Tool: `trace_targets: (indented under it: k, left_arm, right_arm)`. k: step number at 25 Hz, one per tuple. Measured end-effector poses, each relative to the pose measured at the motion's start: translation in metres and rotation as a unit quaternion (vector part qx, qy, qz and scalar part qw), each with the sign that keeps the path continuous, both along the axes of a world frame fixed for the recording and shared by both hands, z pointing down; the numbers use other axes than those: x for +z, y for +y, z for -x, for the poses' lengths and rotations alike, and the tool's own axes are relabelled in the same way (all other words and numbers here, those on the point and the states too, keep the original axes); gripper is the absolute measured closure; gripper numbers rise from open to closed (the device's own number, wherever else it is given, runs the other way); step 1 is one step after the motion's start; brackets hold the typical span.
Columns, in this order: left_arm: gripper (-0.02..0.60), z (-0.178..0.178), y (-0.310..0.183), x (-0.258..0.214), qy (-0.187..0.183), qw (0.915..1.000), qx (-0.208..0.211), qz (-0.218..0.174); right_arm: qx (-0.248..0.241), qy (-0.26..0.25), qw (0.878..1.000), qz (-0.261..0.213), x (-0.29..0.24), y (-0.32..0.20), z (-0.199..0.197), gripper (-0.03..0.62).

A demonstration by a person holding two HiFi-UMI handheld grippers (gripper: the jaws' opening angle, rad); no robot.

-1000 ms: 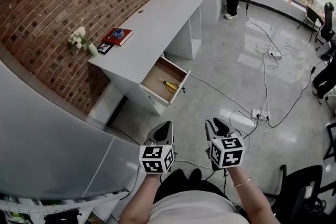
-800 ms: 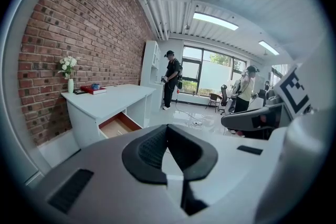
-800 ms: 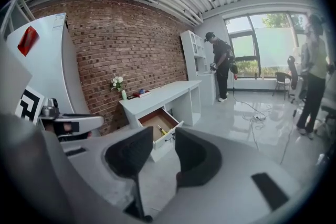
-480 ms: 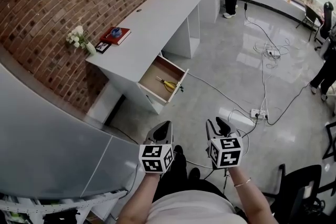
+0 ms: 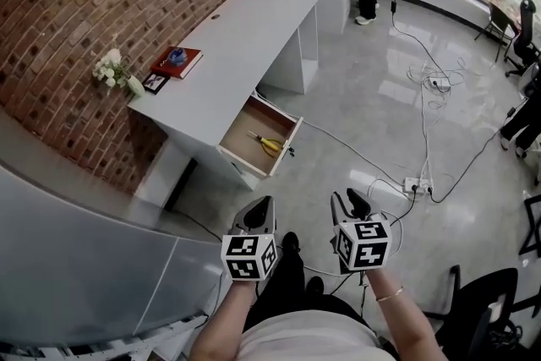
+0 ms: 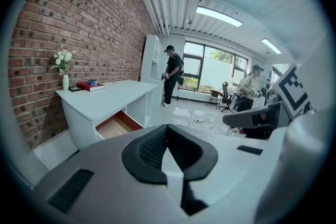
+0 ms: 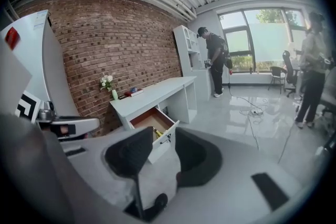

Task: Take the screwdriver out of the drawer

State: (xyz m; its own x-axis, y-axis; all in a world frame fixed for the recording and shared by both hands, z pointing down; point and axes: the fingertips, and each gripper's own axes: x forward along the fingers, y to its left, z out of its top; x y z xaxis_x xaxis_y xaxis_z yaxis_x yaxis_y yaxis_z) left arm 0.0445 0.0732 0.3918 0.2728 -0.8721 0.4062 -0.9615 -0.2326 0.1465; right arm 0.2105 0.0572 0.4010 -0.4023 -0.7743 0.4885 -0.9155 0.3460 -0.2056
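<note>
Lying in the drawer [image 5: 245, 129], the screwdriver [image 5: 269, 145] is well beyond the right claw [image 5: 349, 200].

Left hand-held gripper [image 5: 267, 203]: jaws together, nothing between them. Right hand-held gripper [image 5: 348, 200]: jaws apart and just been opening, nothing between the pads. Both are held out in front of the torso, side by side at about the same height, with a gap between them. Both point forward and tilt slightly down. Left marker cube [image 5: 251, 256] and right marker cube [image 5: 363, 243] face up toward the head camera. Left forearm [image 5: 216, 327] and right forearm [image 5: 407, 322] are bare, wrists roughly straight.
</note>
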Motion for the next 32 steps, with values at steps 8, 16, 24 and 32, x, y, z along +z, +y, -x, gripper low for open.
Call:
trace_targets:
  k: [8, 16, 24, 32]
  left_arm:
    - [0.589, 0.029, -0.065, 0.014, 0.014, 0.9997, -0.002, 0.017]
    - [0.589, 0.071, -0.122, 0.029, 0.024, 0.9991, -0.006, 0.035]
    - [0.589, 0.099, -0.162, 0.041, 0.034, 0.9985, 0.0, 0.043]
    - [0.589, 0.1, -0.175, 0.053, 0.04, 0.9976, 0.003, 0.057]
  right_arm:
    - [-0.01, 0.002, 1.0, 0.028, 0.016, -0.061, 0.034, 0.476]
    - [-0.03, 0.011, 0.998, 0.049, 0.029, -0.122, 0.087, 0.476]
    - [-0.038, 0.023, 0.997, 0.059, 0.04, -0.161, 0.124, 0.476]
    - [-0.056, 0.032, 0.995, 0.073, 0.051, -0.181, 0.14, 0.476]
